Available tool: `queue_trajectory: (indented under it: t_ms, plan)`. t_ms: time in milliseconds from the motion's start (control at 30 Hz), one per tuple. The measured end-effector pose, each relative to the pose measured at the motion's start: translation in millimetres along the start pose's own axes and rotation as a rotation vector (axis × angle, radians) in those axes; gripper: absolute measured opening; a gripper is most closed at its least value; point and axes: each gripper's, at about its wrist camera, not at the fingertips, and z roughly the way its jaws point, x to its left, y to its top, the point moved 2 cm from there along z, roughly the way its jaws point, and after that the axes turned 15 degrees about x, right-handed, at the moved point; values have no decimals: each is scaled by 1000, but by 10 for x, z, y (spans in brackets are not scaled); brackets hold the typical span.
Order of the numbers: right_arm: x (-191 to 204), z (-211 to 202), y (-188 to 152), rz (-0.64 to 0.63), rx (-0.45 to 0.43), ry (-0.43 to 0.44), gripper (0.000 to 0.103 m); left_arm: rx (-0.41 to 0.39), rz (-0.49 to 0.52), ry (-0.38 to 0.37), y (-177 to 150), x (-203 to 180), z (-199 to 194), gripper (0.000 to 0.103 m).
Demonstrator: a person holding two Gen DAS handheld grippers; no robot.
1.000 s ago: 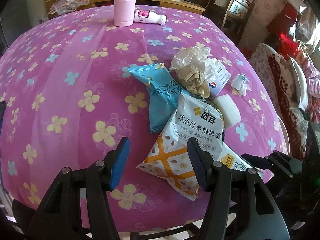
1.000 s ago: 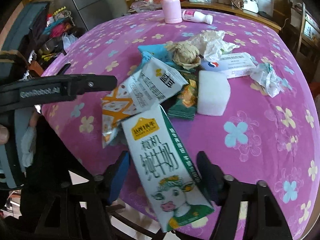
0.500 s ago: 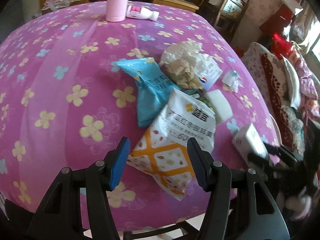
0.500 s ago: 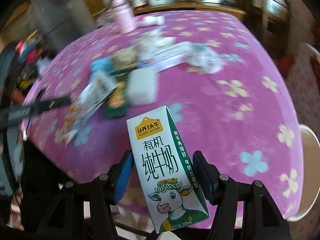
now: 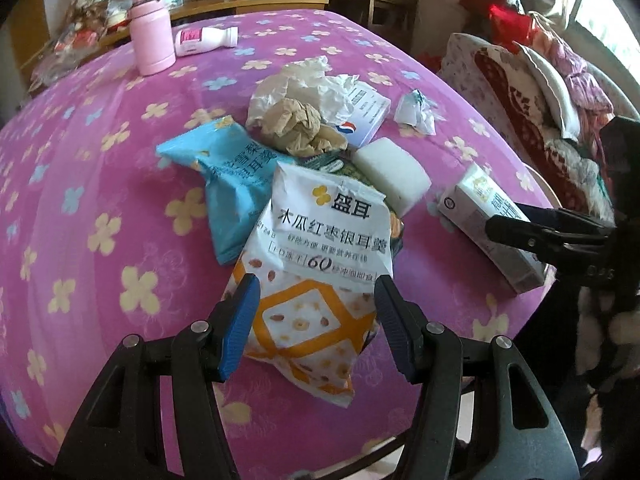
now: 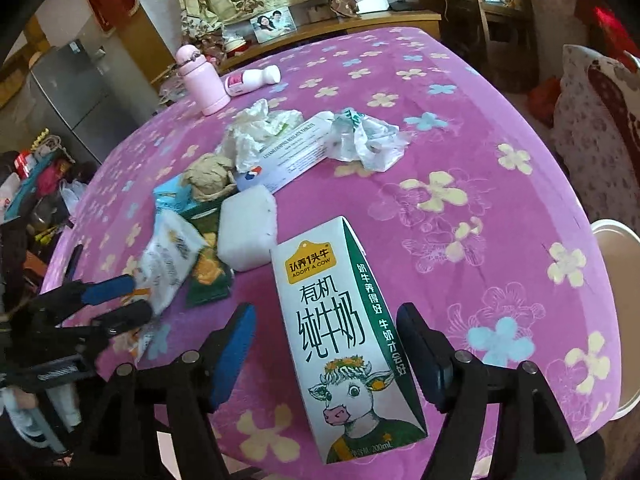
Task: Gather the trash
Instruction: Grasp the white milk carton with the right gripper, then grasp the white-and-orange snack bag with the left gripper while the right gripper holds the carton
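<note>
A pile of trash lies on the pink flowered tablecloth (image 5: 100, 168): a white-and-orange snack bag (image 5: 320, 264), a blue bag (image 5: 232, 172), crumpled brown paper (image 5: 298, 124), white tissue (image 5: 304, 80), a white foam block (image 5: 390, 172) and a flat box (image 5: 366, 114). My left gripper (image 5: 316, 320) is open, its fingers either side of the snack bag's lower end. My right gripper (image 6: 326, 356) holds a green-and-white milk carton (image 6: 340, 336) between its fingers, with a small gap at the left pad. The carton also shows in the left wrist view (image 5: 492, 232).
A pink flask (image 5: 150, 28) and a small white bottle (image 5: 204, 40) stand at the table's far side. A crumpled wrapper (image 6: 368, 140) lies beside the box. A white bucket rim (image 6: 616, 312) shows below the table's right edge. Cushions (image 5: 540, 92) sit to the right.
My right gripper has swung the milk carton to the right, away from the pile. My left gripper has moved forward, so the snack bag now lies between its fingers.
</note>
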Motion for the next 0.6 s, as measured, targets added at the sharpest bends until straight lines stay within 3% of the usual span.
queue_trajectory:
  t_ms: [167,267,600]
  plan:
    - [50,-57,-18,-23,-2,1,73,-11,7,-17,27,36,-73,58]
    - [81,-86,-42,-41,-4,-2,77,12,58,-32,-10,53,-57,58]
    - [49,-49,-26,-30,11,-8,77,16,159,-91,-26,91,-88,64]
